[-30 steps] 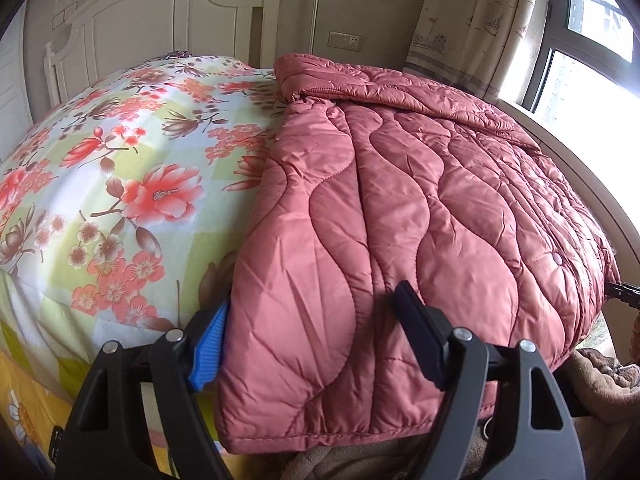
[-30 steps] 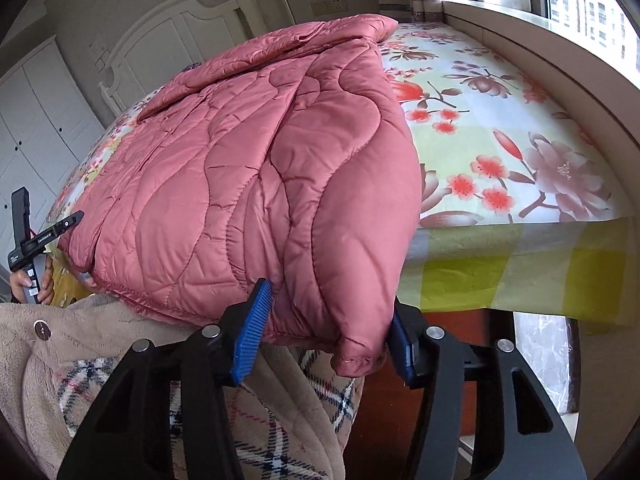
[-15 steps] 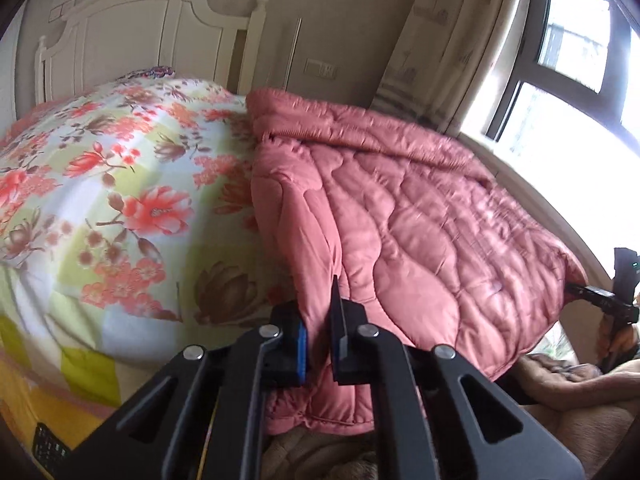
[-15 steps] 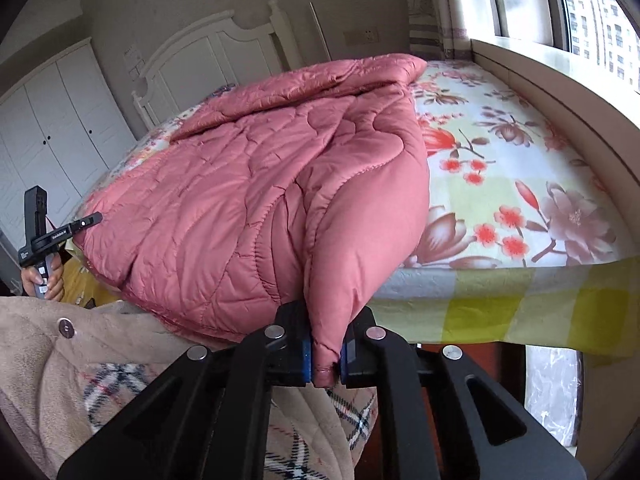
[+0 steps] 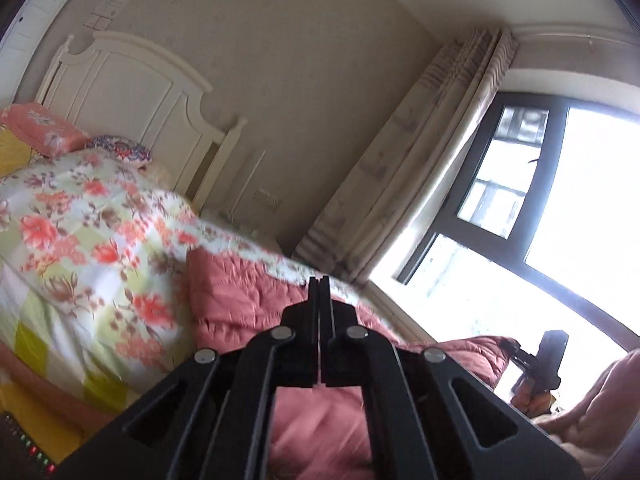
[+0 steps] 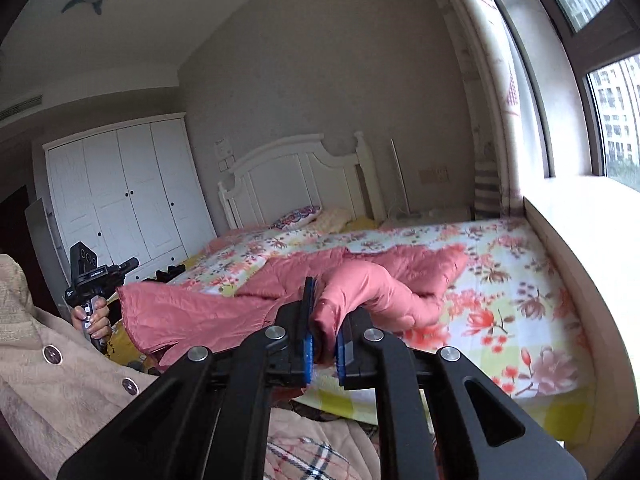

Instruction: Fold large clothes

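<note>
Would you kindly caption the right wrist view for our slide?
Right claw shut on pink quilted coat, its hem raised over the floral bed.

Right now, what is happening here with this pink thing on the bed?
A person is folding a pink quilted jacket on the floral bed. The right gripper is shut on one corner of the hem, held above the bed. The left gripper is shut too; its corner appears lifted, but the pinch itself is hidden. The collar end lies on the bed.
</note>
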Action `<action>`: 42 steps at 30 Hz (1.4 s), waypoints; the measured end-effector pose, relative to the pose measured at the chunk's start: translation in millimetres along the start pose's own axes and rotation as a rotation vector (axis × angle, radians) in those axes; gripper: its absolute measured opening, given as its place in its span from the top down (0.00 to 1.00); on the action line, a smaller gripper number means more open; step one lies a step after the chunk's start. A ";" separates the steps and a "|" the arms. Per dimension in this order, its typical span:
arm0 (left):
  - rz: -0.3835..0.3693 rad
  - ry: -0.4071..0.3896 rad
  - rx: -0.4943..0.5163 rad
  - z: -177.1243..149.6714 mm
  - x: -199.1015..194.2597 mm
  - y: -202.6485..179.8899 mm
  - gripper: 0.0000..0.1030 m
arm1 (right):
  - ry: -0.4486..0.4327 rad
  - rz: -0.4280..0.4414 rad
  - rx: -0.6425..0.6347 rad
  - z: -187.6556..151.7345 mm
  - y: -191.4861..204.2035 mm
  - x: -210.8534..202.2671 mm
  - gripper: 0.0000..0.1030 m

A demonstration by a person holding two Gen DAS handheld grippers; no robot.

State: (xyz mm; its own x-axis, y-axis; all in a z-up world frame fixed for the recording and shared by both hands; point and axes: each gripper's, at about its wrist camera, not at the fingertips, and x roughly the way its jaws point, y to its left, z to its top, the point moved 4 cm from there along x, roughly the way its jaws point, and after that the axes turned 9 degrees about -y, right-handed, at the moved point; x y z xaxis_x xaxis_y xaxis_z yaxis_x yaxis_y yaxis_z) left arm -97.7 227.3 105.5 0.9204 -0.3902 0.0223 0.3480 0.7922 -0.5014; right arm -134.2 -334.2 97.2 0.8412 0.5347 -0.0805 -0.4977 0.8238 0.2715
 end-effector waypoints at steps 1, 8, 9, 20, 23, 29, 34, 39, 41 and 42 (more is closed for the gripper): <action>0.024 0.024 0.025 1.2 4.2 2.9 1.00 | -0.006 0.007 -0.010 4.2 4.0 0.9 0.91; 0.146 0.313 -0.026 -64.1 21.6 55.8 0.02 | 0.054 -0.042 -0.001 -9.6 -12.1 10.7 0.91; 0.152 0.360 -0.030 -75.5 21.8 61.9 0.02 | 0.060 -0.048 0.007 -11.9 -14.5 10.2 0.91; -0.065 0.706 -0.352 -193.2 29.2 78.7 0.02 | 0.084 -0.045 0.025 -21.5 -14.4 19.9 0.91; -0.082 0.756 -0.327 -211.5 36.4 67.0 0.55 | 0.087 -0.055 0.014 -22.8 -14.4 17.7 0.91; -0.122 0.371 -0.352 -131.4 24.8 60.3 0.91 | 0.067 -0.072 0.012 -21.9 -16.7 23.5 0.91; -0.127 0.221 -0.375 -56.7 67.7 54.0 0.91 | 0.013 -0.130 0.029 2.3 -32.2 59.8 0.91; -0.045 0.218 -0.350 -10.0 175.9 65.3 0.90 | 0.010 -0.237 0.083 39.0 -84.3 140.3 0.91; 0.010 0.239 -0.352 -3.2 228.9 78.0 0.89 | 0.051 -0.285 0.139 45.0 -112.0 183.1 0.91; 0.042 0.247 -0.362 -2.3 254.3 86.8 0.89 | 0.070 -0.300 0.179 45.5 -126.1 202.2 0.91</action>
State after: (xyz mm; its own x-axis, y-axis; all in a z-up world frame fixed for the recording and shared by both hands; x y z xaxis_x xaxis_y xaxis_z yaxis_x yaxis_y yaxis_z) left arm 166.1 195.8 65.6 0.8469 -0.4967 -0.1900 0.1861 0.6116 -0.7690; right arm 108.3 -338.5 90.3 0.9247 0.2909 -0.2458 -0.1806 0.9032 0.3894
